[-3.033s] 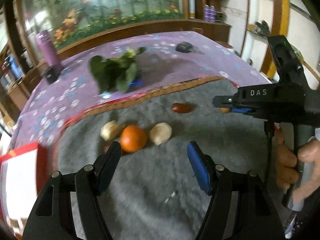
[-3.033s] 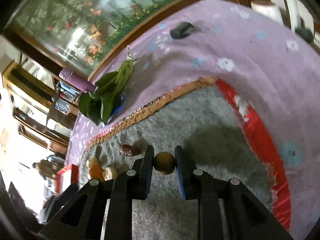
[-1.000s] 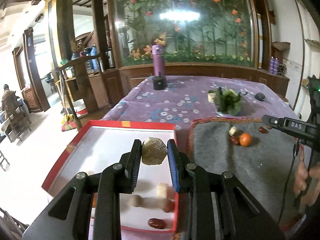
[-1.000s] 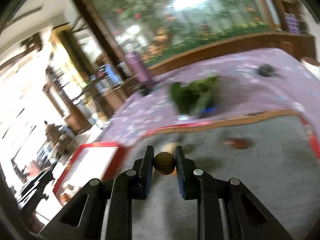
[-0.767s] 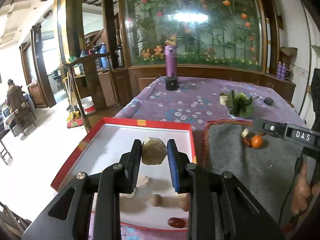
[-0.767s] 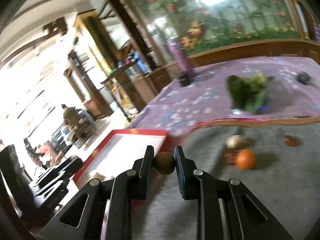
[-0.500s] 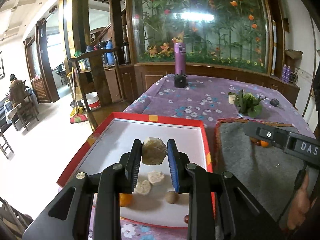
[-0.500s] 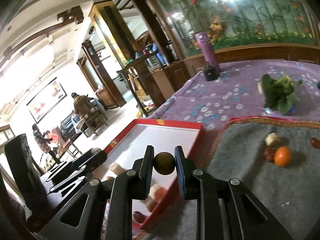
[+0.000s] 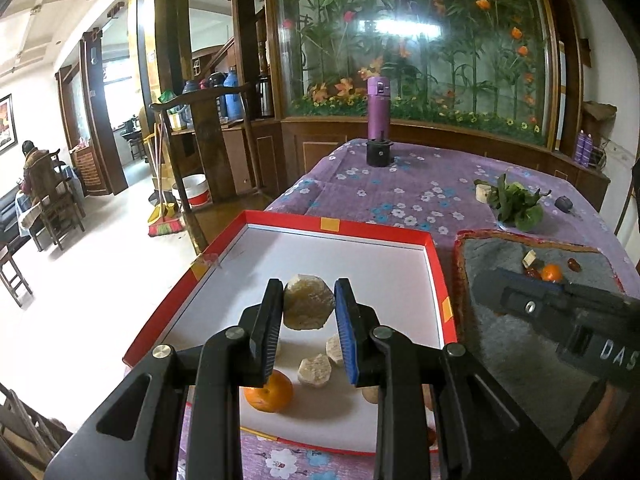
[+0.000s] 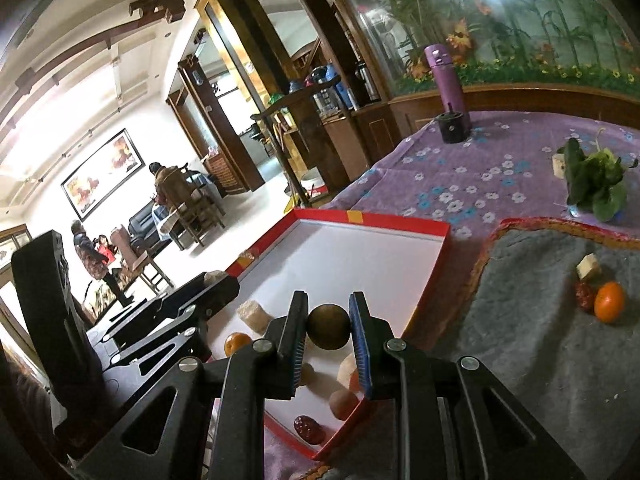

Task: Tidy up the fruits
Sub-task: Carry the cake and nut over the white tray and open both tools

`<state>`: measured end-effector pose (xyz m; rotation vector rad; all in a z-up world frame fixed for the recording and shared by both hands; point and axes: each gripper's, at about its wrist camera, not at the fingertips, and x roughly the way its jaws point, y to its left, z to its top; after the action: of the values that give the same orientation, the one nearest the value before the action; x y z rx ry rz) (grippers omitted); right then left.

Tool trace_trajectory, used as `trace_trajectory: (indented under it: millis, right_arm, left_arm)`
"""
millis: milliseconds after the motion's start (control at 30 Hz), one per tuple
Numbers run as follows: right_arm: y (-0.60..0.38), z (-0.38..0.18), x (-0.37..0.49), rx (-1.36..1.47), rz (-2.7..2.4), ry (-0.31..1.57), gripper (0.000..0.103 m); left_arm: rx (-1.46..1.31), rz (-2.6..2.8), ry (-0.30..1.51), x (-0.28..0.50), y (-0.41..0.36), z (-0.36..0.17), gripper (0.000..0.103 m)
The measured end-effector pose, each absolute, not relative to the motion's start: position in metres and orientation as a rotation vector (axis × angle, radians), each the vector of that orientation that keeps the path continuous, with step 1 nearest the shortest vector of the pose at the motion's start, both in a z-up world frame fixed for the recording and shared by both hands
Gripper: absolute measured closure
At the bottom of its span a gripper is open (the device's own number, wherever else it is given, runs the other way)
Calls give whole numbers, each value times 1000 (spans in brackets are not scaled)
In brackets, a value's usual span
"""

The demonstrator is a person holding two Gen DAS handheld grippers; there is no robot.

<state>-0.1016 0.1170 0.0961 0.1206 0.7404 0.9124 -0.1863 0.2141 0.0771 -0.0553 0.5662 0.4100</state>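
My left gripper is shut on a pale yellowish fruit chunk and holds it above the red-rimmed white tray. In the tray lie an orange, pale chunks and a red date. My right gripper is shut on a round brown fruit above the tray's near right corner. On the grey mat remain an orange, a red date and a pale cube.
A leafy green bunch and a purple bottle stand on the purple flowered tablecloth. The table's left edge drops to the floor beside the tray. The right gripper's body reaches over the mat.
Both grippers have carried their fruit from the grey mat leftward to above the tray. The left one picked up the pale chunk after the earliest frame.
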Motion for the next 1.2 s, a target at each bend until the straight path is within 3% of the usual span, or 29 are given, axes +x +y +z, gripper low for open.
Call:
trace_trajectory:
  millis: [1200]
  right_arm:
    - [155, 67, -112, 22, 942, 830, 82]
  left_arm:
    - [-49, 449, 628, -178, 227, 56, 79]
